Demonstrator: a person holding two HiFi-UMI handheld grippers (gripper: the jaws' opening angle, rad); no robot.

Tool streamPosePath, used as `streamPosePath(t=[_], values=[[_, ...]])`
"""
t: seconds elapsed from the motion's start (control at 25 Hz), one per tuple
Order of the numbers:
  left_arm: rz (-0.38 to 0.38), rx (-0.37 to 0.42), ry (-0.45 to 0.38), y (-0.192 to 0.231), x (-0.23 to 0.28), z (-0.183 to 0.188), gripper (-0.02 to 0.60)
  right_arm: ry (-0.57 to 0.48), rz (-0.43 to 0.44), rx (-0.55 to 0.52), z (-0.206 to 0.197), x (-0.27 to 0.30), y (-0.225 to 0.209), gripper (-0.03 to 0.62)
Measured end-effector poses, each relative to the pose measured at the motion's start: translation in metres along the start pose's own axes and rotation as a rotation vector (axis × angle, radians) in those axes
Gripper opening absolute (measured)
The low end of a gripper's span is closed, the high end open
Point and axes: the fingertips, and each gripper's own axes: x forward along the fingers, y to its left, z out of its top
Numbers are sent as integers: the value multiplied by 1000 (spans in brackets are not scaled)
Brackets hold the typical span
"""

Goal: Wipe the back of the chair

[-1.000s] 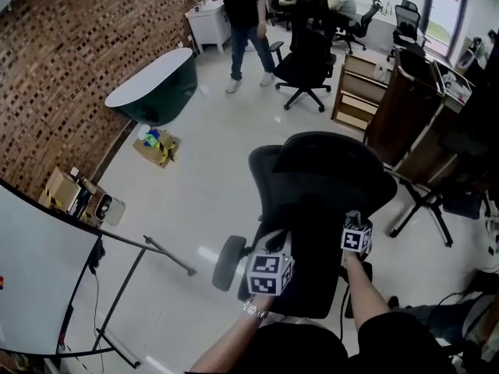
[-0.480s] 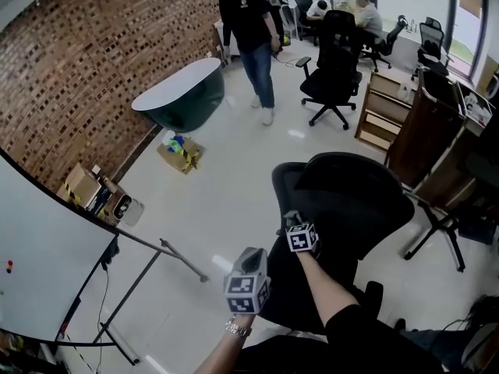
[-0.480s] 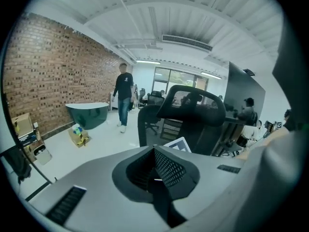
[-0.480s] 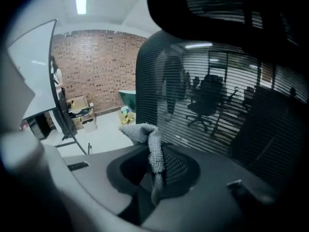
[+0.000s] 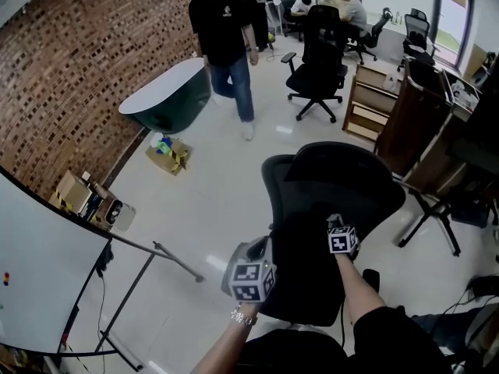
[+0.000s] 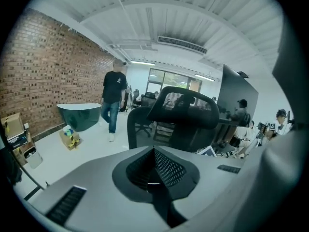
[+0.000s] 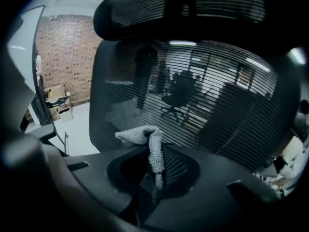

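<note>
Shifting rightward over chair back (image 5: 308,283), right gripper (image 7: 155,175) pinching cloth (image 7: 145,135), left gripper (image 6: 153,170) jaws together

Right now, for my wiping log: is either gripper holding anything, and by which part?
The right gripper is shut on a grey cloth, pinched at a bunched fold, with the loose end flopping out. The left gripper holds nothing.

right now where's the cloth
In the right gripper view, the grey cloth is pinched in the right gripper, just in front of the chair's mesh back, below the headrest.
</note>
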Motion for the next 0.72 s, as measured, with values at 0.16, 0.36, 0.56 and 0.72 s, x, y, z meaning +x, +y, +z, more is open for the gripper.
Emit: streamPosePath(t=[0.16, 0.36, 0.56, 0.72], values=[[-91, 22, 1, -39, 8, 1, 3, 58, -110, 0, -39, -32, -77, 51], [-125, 30, 6, -55, 6, 2, 3, 97, -208, 108, -50, -67, -106, 51], [-68, 24, 17, -38, -4, -8, 3, 2, -22, 68, -24, -20, 7, 51], [-9, 25, 25, -21, -16, -14, 3, -32, 167, 10, 29, -7, 113, 51]])
